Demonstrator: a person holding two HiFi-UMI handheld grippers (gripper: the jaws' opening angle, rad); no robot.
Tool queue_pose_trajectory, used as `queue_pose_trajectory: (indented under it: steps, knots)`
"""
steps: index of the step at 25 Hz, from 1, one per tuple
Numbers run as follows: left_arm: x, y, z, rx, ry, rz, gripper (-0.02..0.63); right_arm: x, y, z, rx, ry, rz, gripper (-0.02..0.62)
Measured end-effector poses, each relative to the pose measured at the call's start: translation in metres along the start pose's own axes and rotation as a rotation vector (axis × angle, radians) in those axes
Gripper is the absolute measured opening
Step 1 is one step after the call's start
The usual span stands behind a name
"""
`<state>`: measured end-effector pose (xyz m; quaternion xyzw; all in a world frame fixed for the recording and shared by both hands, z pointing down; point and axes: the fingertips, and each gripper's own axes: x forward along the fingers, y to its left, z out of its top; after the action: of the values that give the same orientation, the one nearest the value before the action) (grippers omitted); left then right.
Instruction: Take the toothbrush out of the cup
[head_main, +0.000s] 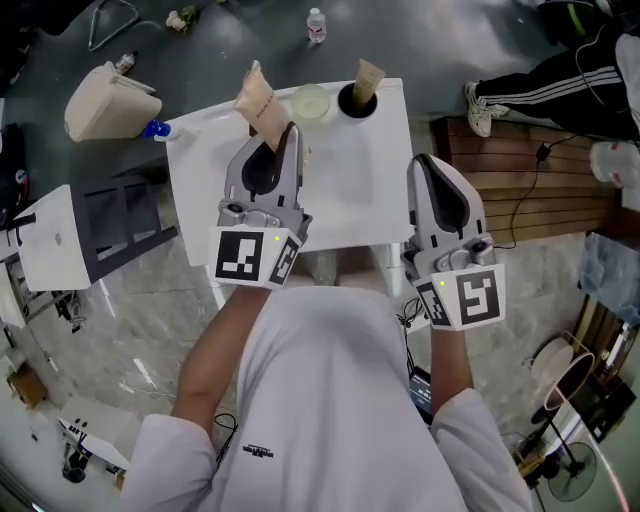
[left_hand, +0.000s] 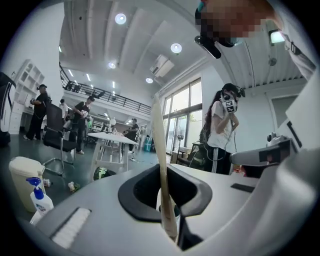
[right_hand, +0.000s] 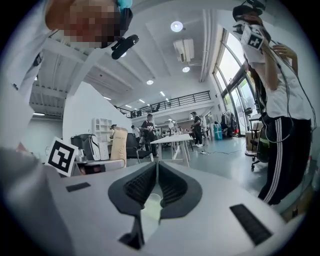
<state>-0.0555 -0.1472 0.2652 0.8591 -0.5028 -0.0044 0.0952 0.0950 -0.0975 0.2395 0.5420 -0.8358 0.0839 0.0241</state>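
Observation:
On the white table (head_main: 375, 190) a black cup (head_main: 356, 101) holds a toothbrush in a brown paper wrapper (head_main: 367, 76). A pale green cup (head_main: 311, 102) stands beside it. My left gripper (head_main: 288, 132) is shut on a second paper-wrapped toothbrush (head_main: 258, 105), held above the table, left of the cups. In the left gripper view that toothbrush (left_hand: 159, 130) rises edge-on, as a thin beige strip, from between the jaws of the left gripper (left_hand: 162, 172). My right gripper (head_main: 422, 160) hangs at the table's right edge, and in its own view the right gripper (right_hand: 156, 167) is shut and empty.
A blue-capped spray bottle (head_main: 152, 129) lies at the table's far left corner, with a beige bin (head_main: 105, 100) on the floor beyond it. A wooden platform (head_main: 520, 185) and a seated person's legs (head_main: 560, 75) are at the right. Other people stand around the hall (left_hand: 220, 130).

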Motion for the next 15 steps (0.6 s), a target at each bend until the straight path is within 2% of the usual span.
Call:
queue_pose_trajectory:
  steps: [5, 15]
  knots:
    - [0.025, 0.008, -0.012, 0.003, -0.038, 0.072, 0.02, 0.006, -0.014, -0.016, 0.032, 0.005, -0.007, 0.015]
    - [0.076, 0.026, -0.049, 0.066, -0.058, 0.143, 0.021, 0.028, -0.032, -0.043, 0.073, 0.021, 0.025, 0.015]
